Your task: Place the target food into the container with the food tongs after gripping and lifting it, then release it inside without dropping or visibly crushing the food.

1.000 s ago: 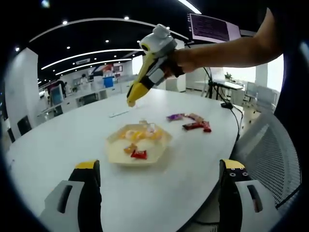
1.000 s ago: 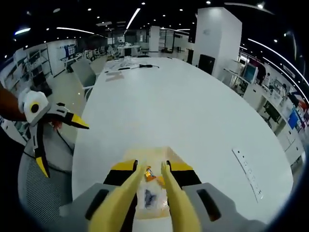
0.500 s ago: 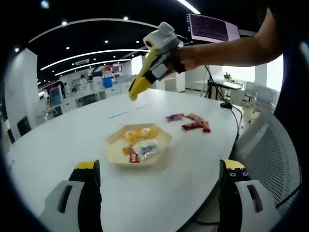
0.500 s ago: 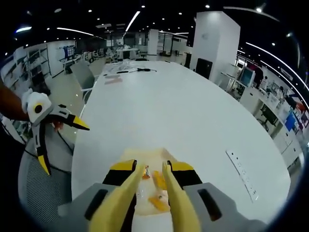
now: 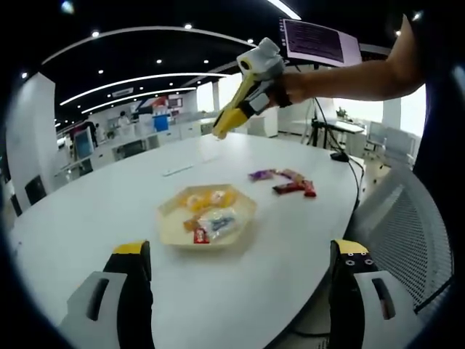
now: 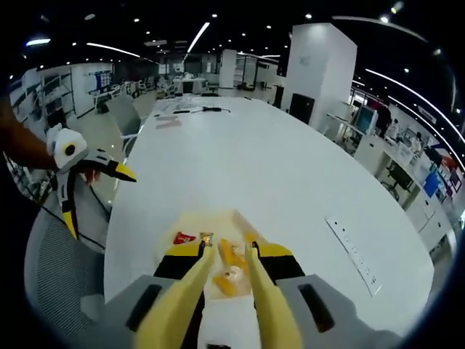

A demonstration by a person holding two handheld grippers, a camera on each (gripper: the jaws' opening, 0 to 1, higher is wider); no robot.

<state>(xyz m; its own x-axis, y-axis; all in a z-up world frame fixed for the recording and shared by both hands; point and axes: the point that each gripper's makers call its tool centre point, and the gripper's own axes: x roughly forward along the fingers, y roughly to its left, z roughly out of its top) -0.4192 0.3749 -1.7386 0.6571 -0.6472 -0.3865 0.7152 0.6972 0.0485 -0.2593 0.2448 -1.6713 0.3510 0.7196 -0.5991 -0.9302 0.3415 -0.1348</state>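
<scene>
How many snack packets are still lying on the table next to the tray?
About 4 wrapped snack packets lie on the white table, right of the pale octagonal tray: a purple one, a reddish-brown one, two red ones. They overlap, so more may be hidden.

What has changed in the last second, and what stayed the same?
The right tool let a clear-wrapped candy fall into the tray, then rose up and away. The left tool stayed open and still; the loose candies on the table did not move.
</scene>
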